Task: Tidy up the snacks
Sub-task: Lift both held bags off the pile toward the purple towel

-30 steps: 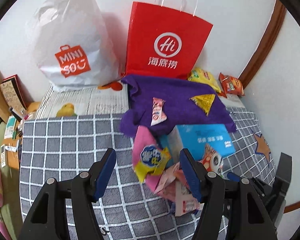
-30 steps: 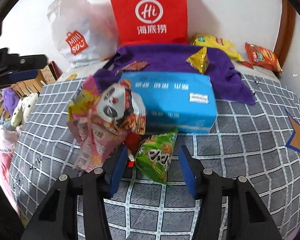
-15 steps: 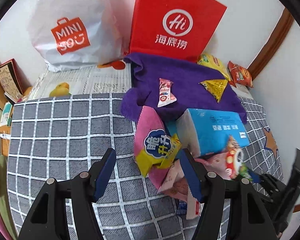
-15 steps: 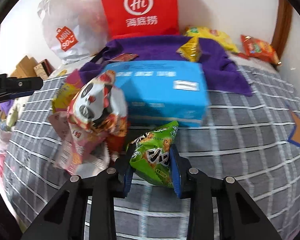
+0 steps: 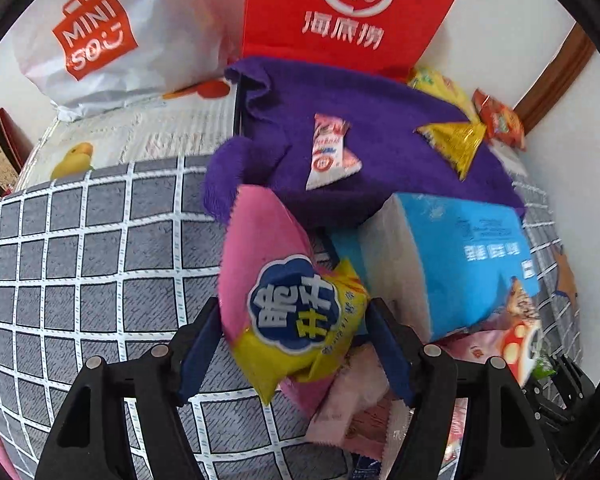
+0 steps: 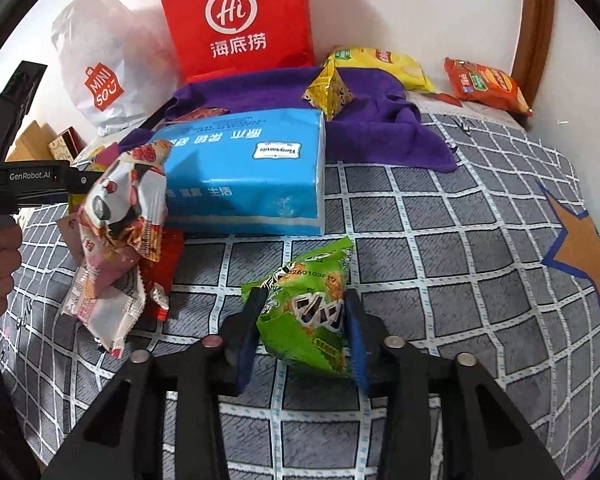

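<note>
Right gripper: pads press both sides of the green snack packet at lower centre, jaws easing apart. Left gripper: jaws opening, straddling the pink-and-yellow snack bag (pad contact cannot be confirmed). Beyond it, right of centre, lies the blue tissue pack on the checked bedcover. Purple cloth occupies upper centre; red paper bag stands at the top edge.
</note>
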